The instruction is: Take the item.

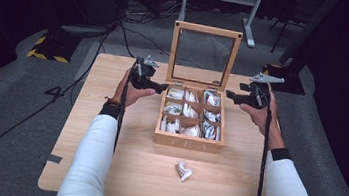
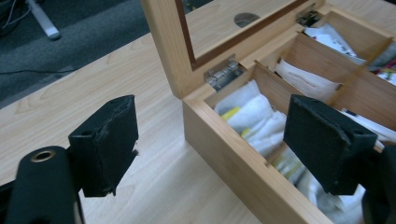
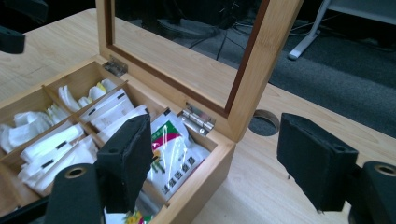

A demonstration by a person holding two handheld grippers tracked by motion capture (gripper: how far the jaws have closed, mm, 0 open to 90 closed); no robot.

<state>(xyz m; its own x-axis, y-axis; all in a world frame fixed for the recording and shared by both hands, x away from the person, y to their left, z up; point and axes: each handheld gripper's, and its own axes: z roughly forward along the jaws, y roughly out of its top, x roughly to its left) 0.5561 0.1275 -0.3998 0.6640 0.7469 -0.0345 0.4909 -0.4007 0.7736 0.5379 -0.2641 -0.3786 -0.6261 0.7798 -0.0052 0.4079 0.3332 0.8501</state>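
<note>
- I am watching a wooden table (image 1: 118, 171) carrying everything in this scene.
- A wooden tea box (image 1: 188, 142) is sitting mid-table, its glass-paned lid (image 1: 203, 56) standing upright and its compartments holding white tea bags (image 1: 173, 126).
- I am holding the left gripper (image 1: 165, 86) just beside the box's left rear corner, jaws spread and pinching nothing.
- I am holding the right gripper (image 1: 227, 95) just beside the right rear corner, jaws likewise spread and empty.
- One loose tea bag (image 1: 183, 170) is lying on the table in front of the box.
</note>
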